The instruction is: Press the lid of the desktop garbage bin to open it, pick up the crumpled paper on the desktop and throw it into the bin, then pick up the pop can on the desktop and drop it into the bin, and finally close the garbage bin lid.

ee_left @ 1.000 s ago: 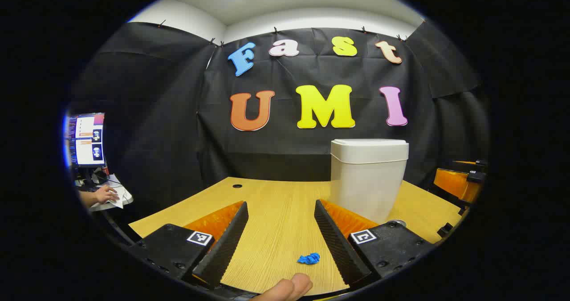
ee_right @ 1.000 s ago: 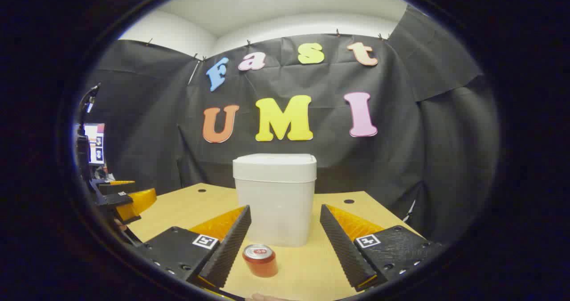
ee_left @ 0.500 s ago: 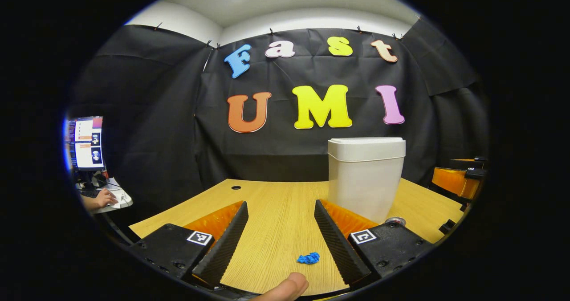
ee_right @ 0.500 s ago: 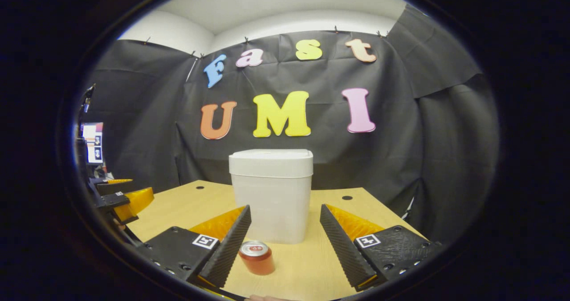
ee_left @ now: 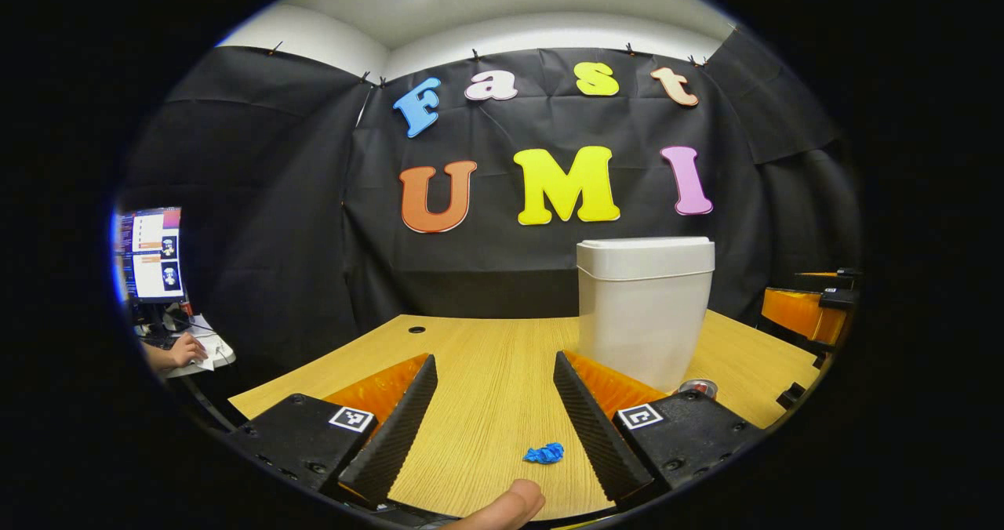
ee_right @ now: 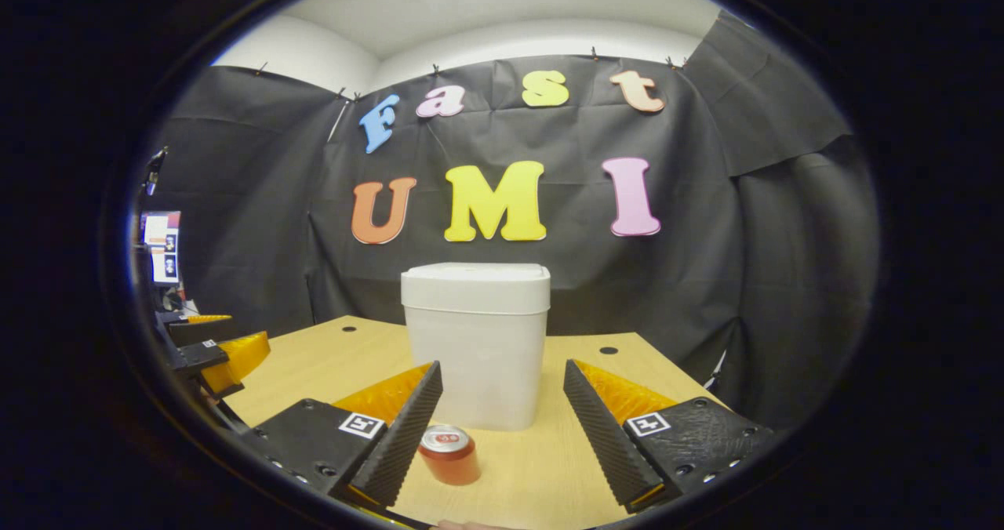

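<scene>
Bin (ee_right: 475, 342) lidded; can (ee_left: 698, 388) half hidden behind left gripper (ee_left: 492, 424); both grippers' fingers spread, empty.

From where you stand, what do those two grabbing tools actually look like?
Each tool, the left tool and the right tool, has two wedge-shaped fingers with ribbed inner faces. The fingers sit on blocky bases with small screws. Each base carries a square black-and-white marker. No cables are visible.

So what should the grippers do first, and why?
Probably the right gripper should rise and press the bin's lid. The lid looks closed, and the paper and can sit untouched on the table.
</scene>
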Motion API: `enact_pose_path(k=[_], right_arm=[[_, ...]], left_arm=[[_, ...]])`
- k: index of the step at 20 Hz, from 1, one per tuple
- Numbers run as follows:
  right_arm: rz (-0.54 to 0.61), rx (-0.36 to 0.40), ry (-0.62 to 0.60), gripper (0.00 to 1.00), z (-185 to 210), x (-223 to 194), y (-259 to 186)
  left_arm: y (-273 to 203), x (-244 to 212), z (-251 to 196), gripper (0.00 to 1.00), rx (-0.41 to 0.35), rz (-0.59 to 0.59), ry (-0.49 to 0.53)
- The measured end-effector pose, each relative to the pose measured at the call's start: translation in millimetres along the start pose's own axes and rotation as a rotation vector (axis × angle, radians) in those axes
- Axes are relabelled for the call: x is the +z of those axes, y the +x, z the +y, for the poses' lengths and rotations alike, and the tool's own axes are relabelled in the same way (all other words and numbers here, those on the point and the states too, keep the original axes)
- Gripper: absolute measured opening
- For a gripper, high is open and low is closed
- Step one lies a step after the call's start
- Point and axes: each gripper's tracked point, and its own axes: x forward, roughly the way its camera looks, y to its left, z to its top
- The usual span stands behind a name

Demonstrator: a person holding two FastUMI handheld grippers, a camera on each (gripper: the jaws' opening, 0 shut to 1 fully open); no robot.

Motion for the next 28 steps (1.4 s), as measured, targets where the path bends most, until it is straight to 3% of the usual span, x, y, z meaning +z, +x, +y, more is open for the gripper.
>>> enact_pose_path(k=[3,6,7,10,12,13,14,15,17,22,28], right_arm=[[-0.019,-0.020,-0.011,0.99,-3.1,10.6,3.5],[-0.027,-0.019,0.000,0.92,-0.6,24.0,12.8],[-0.024,-0.012,0.010,0.84,0.9,27.3,17.6],[-0.006,0.028,0.015,0.72,8.8,45.0,27.7],[-0.019,0.043,0.013,0.54,14.9,61.5,34.3],[-0.030,0.038,-0.003,0.50,14.2,69.7,40.0],[-0.040,0.027,-0.014,0.39,17.1,79.6,44.6],[-0.041,0.031,-0.024,0.22,19.0,86.5,51.9],[-0.020,0.056,-0.023,0.01,30.2,97.9,62.6],[-0.037,0.081,-0.013,0.00,52.9,146.9,103.2],[0.112,0.041,-0.081,0.00,65.6,113.9,161.8]], left_arm=[[0.0,-0.3,-1.3,0.96,-0.007,-0.003,-0.004],[-0.8,-3.9,0.9,0.96,-0.003,0.003,-0.004],[-0.5,-4.1,1.8,0.96,-0.001,0.005,-0.004],[-1.1,-5.7,6.0,0.96,0.006,0.001,-0.004],[1.4,-6.8,9.1,0.96,0.018,0.001,-0.005],[2.2,-7.9,10.2,0.96,0.019,0.004,-0.007],[2.4,-10.7,11.8,0.96,0.021,0.008,-0.011],[3.3,-12.3,13.6,0.96,0.023,0.010,-0.013],[5.7,-16.1,16.2,0.96,0.029,0.017,-0.016],[11.9,-28.1,25.0,0.97,0.048,0.052,-0.036],[19.4,-41.8,34.4,0.97,0.066,0.085,-0.042]])
